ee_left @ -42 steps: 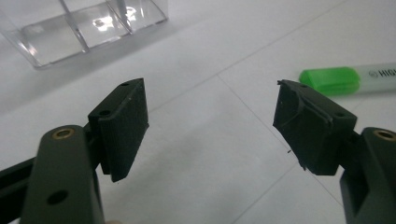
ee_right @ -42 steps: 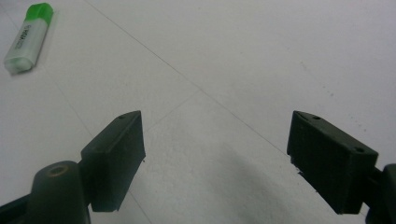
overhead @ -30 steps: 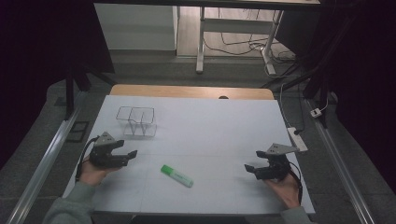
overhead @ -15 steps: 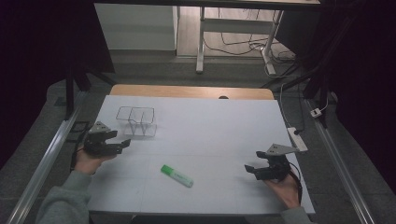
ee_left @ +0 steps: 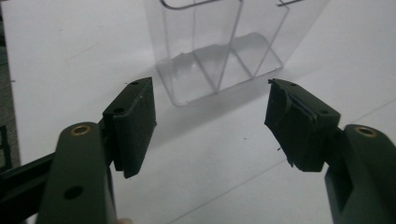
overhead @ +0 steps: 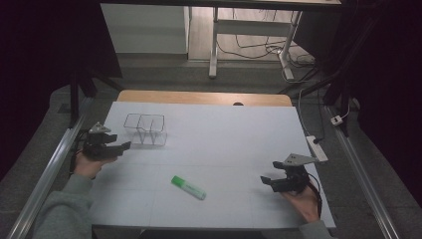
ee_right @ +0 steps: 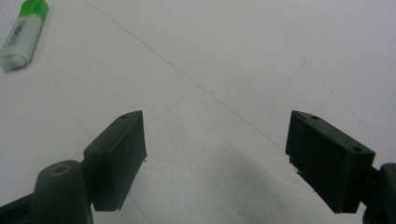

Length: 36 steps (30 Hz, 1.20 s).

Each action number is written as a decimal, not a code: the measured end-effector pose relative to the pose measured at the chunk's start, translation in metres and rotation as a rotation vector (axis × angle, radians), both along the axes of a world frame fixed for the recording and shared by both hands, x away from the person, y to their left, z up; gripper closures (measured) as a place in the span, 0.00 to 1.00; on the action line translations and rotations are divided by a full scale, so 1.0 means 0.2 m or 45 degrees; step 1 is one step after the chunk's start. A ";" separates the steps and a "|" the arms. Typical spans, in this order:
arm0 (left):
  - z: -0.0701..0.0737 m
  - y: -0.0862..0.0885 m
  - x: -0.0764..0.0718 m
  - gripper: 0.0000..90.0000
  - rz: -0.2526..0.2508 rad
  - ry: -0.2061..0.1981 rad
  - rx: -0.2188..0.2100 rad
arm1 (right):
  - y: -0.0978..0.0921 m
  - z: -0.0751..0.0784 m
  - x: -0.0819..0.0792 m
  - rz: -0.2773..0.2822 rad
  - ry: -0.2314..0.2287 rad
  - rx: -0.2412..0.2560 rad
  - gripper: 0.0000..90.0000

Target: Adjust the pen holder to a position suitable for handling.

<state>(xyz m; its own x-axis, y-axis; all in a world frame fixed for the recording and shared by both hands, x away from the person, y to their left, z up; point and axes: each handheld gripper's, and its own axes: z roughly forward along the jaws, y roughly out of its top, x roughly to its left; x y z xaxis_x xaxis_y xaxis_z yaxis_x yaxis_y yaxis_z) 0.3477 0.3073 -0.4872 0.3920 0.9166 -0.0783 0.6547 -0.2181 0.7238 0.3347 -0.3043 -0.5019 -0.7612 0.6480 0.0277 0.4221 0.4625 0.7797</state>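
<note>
Left gripper view: the left gripper (ee_left: 210,121) is spread wide facing the clear box (ee_left: 219,51), probably to take it; the right gripper (ee_right: 215,158) rests spread, empty.

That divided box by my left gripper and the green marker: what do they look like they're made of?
The divided box looks like clear rigid plastic, possibly acrylic: the table shows through its glossy walls and its edges catch light. The green marker looks like smooth moulded plastic, with a bright green end, a paler translucent end and a printed label.

Bare white table (overhead: 239,144) between both tools — just 2 obstacles: clear box (overhead: 145,129), green marker (overhead: 188,187).
</note>
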 end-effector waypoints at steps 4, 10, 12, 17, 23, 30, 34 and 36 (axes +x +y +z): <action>0.01 0.04 0.03 0.40 0.022 0.004 0.007 | 0.00 0.00 0.00 0.010 0.004 0.000 0.22; 0.01 0.10 0.08 0.44 0.071 0.030 0.009 | 0.00 0.00 0.00 0.012 0.004 -0.003 0.22; 0.01 0.11 0.09 0.48 0.074 0.030 0.013 | 0.00 -0.01 0.00 0.011 0.006 -0.007 0.22; 0.00 0.13 0.14 0.63 0.077 0.039 0.026 | 0.00 -0.01 0.00 0.011 0.009 -0.009 0.22; -0.03 0.10 0.19 0.79 0.046 0.060 0.029 | 0.01 -0.02 0.01 0.016 0.022 -0.021 0.22; -0.05 0.07 0.24 0.98 0.028 0.070 0.053 | 0.01 -0.02 0.01 0.021 0.023 -0.027 0.21; -0.06 0.06 0.27 0.99 0.027 0.081 0.044 | 0.01 -0.02 0.01 0.018 0.021 -0.038 0.22; -0.07 0.05 0.27 0.99 0.026 0.084 0.048 | 0.01 -0.02 0.01 0.016 0.019 -0.040 0.22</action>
